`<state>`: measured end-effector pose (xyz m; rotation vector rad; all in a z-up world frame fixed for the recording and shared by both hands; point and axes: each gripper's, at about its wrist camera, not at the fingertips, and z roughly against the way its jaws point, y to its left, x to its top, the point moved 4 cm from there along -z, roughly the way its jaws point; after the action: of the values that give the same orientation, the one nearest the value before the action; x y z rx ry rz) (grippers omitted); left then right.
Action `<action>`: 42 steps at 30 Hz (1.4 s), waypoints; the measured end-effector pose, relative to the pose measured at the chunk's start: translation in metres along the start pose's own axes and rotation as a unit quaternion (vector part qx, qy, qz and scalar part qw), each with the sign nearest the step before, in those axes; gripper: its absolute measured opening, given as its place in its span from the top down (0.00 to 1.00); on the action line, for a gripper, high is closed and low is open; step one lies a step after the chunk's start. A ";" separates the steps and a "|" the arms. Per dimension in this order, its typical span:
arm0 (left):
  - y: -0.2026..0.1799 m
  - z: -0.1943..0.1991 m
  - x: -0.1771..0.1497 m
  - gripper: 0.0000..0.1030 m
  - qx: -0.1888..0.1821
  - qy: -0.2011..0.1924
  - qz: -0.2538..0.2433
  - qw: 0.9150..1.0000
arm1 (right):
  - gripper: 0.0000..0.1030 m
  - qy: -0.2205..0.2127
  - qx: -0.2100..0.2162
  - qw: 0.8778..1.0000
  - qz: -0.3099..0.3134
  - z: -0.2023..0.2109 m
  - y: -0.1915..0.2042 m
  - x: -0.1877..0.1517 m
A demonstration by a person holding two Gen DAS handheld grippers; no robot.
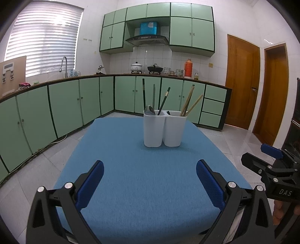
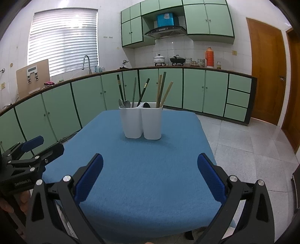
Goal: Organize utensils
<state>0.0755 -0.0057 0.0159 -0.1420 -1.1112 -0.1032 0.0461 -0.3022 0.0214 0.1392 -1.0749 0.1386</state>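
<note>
Cabinets: pale green cabinets (image 1: 63, 105) run along the left and middle of both views, with more of them (image 2: 208, 17) in the upper centre.
Doors: brown wooden doors (image 1: 241, 82) fill the right side of the left wrist view.
Table: a table under a blue cloth (image 1: 131, 169) takes the lower centre of both views.
Left gripper: the left gripper (image 1: 150, 180) sits at the bottom centre of its own view, jaws spread wide with nothing between the blue pads; it also shows at the lower left of the right wrist view (image 2: 33, 150).
Right gripper: the right gripper (image 2: 150, 174) is at the bottom centre of its own view, jaws wide and bare; it appears at the right edge of the left wrist view (image 1: 266, 157).
Holder: a white two-compartment utensil holder (image 1: 164, 129) stands upright on the cloth, centre of frame, well apart from both grippers.
Left compartment: dark chopsticks (image 1: 144, 93) and spoons (image 2: 124, 103).
Right compartment: bamboo chopsticks (image 1: 189, 100) and a dark spoon (image 2: 146, 105).
</note>
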 end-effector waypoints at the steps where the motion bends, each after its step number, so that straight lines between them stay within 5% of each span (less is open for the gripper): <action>1: 0.000 0.000 0.000 0.06 0.000 0.000 0.000 1.000 | 0.05 0.000 0.000 1.000 0.000 0.000 0.000 0.000; 42: -0.001 0.001 0.000 0.06 0.003 -0.001 -0.004 1.000 | 0.05 -0.002 0.002 1.000 0.001 -0.002 0.003 -0.001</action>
<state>0.0742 -0.0069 0.0163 -0.1334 -1.1130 -0.1068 0.0462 -0.2986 0.0196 0.1421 -1.0782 0.1414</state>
